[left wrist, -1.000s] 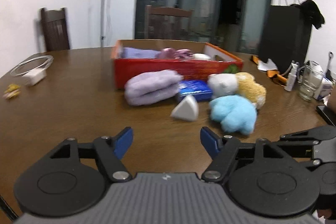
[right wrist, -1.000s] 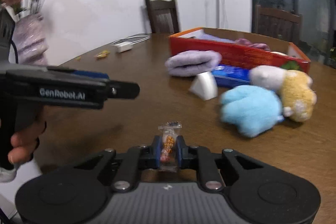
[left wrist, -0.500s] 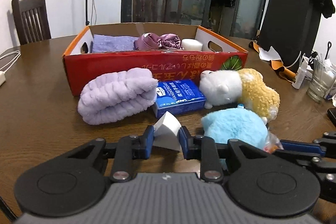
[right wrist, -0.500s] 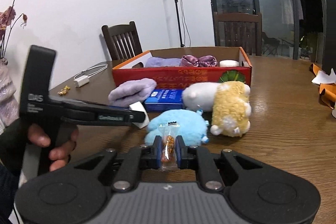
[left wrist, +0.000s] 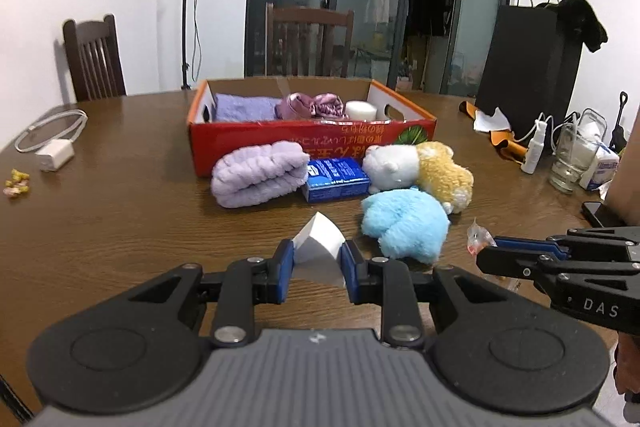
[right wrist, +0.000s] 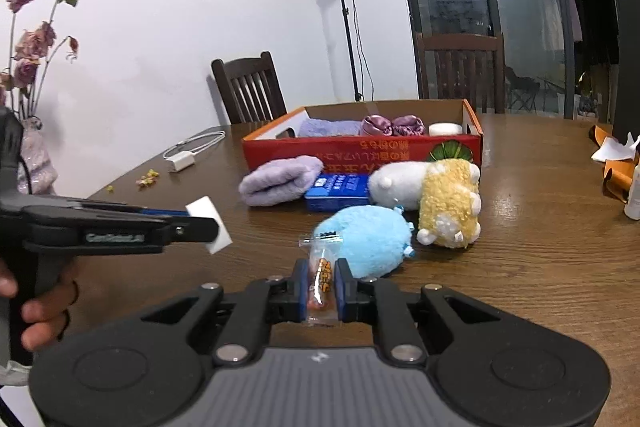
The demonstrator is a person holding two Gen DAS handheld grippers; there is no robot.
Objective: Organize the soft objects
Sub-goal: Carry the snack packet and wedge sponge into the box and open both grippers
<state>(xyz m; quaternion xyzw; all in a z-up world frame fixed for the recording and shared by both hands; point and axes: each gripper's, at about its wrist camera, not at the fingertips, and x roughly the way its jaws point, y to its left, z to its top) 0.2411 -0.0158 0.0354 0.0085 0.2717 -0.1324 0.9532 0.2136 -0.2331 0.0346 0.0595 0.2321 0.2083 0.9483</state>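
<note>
Both tongs level, apparently clear of table [left wrist: 120,211].

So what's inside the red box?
Inside the red box you can see a folded purple towel, shiny pink cloth and a round white thing. The front wall hides the box's bottom, so anything lying low there can't be seen.

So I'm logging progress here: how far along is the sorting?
Partly done: the red box holds a purple towel and satin scrunchies. The left gripper holds a white sponge wedge. Left: lilac roll, blue plush, sheep plush.
</note>
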